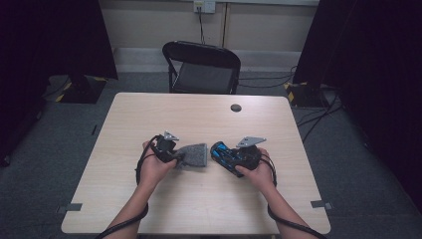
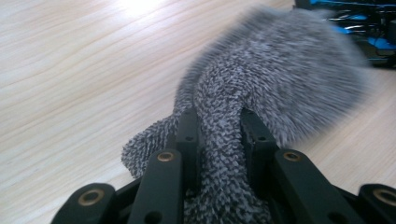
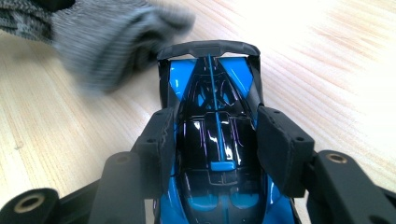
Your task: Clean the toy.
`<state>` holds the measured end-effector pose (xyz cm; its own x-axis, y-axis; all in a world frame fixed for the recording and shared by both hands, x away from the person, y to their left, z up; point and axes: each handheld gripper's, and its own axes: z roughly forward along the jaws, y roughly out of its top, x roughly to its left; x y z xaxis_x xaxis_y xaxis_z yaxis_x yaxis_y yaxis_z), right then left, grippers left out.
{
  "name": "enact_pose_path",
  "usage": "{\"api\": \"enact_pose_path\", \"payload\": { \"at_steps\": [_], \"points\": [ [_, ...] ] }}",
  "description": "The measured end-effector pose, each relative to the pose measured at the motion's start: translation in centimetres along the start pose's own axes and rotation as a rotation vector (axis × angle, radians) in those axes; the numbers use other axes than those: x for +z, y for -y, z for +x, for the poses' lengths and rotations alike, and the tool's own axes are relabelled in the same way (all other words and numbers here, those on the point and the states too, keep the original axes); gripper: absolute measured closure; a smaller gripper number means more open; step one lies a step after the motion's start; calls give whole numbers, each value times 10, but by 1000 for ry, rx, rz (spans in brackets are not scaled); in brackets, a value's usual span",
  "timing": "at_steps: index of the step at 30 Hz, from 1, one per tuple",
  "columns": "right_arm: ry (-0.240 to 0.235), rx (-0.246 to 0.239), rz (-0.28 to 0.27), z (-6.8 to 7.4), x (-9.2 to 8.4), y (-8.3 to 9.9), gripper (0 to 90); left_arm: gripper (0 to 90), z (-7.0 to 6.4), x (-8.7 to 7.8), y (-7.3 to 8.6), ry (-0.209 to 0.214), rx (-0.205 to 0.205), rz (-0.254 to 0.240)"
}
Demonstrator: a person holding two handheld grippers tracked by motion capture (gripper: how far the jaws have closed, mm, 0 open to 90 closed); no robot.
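A grey knitted cloth [image 1: 194,155] hangs from my left gripper [image 1: 177,158], which is shut on it near the table's middle. In the left gripper view the black jaws pinch a bunched fold of the cloth [image 2: 261,74], and the rest fans out blurred ahead of my left gripper [image 2: 218,128]. My right gripper [image 1: 230,155] is shut on a blue and black toy race car [image 1: 222,153], its pads pressing both flanks. The right gripper view looks down on the car [image 3: 217,135] between the jaws of my right gripper [image 3: 215,140], with the cloth [image 3: 107,42] just beyond the car's rear wing.
The light wooden table [image 1: 199,209] has a small dark round cap [image 1: 236,107] near its far edge. A black folding chair [image 1: 201,67] stands behind the table. Dark curtains and stands flank both sides, with cables on the floor at the right.
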<state>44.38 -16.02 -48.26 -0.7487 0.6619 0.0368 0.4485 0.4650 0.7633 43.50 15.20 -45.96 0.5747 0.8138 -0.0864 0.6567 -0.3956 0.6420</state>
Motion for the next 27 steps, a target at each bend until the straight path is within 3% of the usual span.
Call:
{"api": "enact_pose_path", "payload": {
  "at_steps": [15,23,27],
  "points": [
    [0,0,2,0,0,0,480,726,1,-22,12,28,8,-37],
    [-2,1,1,0,0,0,480,726,-17,-27,13,88,65,-47],
    [-3,3,6,0,0,-1,480,726,-33,-26,12,123,103,-53]
  ]
}}
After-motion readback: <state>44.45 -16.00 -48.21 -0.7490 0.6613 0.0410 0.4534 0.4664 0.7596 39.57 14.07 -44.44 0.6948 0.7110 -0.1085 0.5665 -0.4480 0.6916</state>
